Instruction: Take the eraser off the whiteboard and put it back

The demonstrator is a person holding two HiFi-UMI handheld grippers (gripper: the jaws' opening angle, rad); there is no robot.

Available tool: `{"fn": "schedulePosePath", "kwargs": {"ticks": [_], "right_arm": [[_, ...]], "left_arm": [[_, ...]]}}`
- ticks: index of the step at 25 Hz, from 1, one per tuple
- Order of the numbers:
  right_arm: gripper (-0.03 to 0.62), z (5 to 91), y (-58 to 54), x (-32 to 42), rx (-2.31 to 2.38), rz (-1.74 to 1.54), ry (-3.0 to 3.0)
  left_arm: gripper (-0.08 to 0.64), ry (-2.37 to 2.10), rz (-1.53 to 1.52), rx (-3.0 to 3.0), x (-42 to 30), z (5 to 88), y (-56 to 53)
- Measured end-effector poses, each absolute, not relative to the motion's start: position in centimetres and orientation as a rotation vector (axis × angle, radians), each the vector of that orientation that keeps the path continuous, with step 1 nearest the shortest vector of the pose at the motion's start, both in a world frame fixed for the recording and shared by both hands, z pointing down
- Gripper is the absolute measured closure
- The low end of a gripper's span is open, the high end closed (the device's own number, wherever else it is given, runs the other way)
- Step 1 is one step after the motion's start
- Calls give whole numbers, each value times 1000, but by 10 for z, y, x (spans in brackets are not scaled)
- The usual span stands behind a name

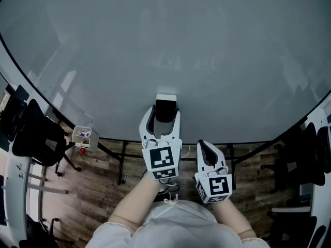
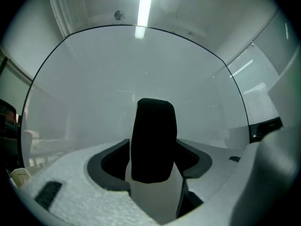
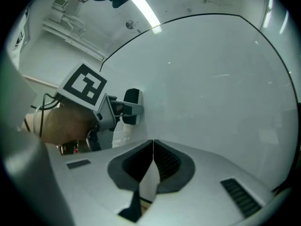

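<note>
Colleague: Where's the eraser (image 1: 166,105) just now?

Me: On the whiteboard (image 1: 155,45), near the middle of its lower edge, standing out from the surface. My left tongs (image 1: 165,113) point level at the board with the jaws spread wide, one on each side of the eraser. There's a gap on both sides, so nothing is clamped.

Colleague: Why straddle it like that?

Me: So that one squeeze would take it across its narrow width. Whether I'm about to lift it or it's already back in place, I can't tell from how it sits.

Colleague: And the other pair?

Me: My right tongs (image 1: 205,148) hang just to the right, a little short of the board, with the jaws together and nothing in them. I reckon they're held back there so the left has room.

Colleague: Any containers?

Me: One small white box (image 1: 83,135), by the board's lower edge toward its left corner, well apart from the eraser. Something purple sits in it, too small to name, and a red bit shows beneath.
</note>
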State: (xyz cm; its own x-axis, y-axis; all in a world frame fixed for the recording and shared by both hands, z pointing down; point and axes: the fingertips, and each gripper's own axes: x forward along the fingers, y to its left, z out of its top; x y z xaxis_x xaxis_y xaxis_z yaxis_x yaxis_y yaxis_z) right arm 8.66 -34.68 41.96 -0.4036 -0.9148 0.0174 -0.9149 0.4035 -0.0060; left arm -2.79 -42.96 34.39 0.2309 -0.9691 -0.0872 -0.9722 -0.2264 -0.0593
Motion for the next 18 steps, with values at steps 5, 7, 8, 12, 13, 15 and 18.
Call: {"fn": "schedulePosePath", "kwargs": {"ticks": [5,7,8,12,13,15,18], "right_arm": [[565,419,-345,92,1721,18,-2614],[565,420,-344,95,1737,25,-2607],[565,420,-344,96,1744,27,-2603],[565,420,-340,98,1747,28,-2602],[565,420,-339,98,1748,29,-2604],[565,420,-336,99,1749,31,-2607],[565,421,-331,98,1738,33,-2613]], "left_arm": [[290,1907,51,-2353,-25,343,-429],[291,1906,45,-2363,-25,344,-430],[293,1905,41,-2370,-25,344,-430],[301,1897,91,-2393,-27,337,-424],[302,1893,107,-2397,-27,335,-420],[302,1867,107,-2400,-23,334,-413],[304,1831,111,-2388,-19,329,-400]]}}
